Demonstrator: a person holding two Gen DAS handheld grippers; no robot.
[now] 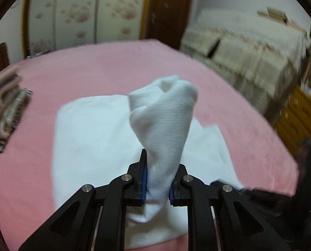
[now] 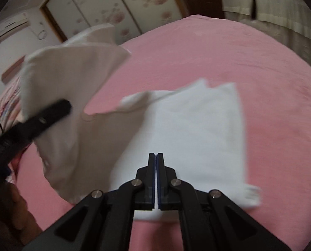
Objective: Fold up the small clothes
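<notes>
Pink bedding (image 1: 96,71) fills most of both of my views, with floral wardrobe doors (image 1: 82,14) behind it and a stack of folded clothes (image 1: 4,106) at the left edge of my left camera. I see no basket, box or other container, so nothing sits inside anything.

My left gripper (image 1: 157,185) has its jaws narrowed onto a bunched part of the white garment (image 1: 163,125); the blue pads press the fabric from both sides. That pinched part stands away from the jaws as a twisted cone, its long axis running up the picture and leaning a little right. The rest of the cloth lies spread on the bedding beneath it.

From my right camera, the right gripper (image 2: 156,179) has its jaws fully together with nothing between them, hanging over the flat part of the garment (image 2: 197,136). That flat part looks roughly rectangular, its longer side running from near me toward the far side of the bed. On the left, a lifted flap (image 2: 71,79) hangs from the other tool, blurred.
</notes>
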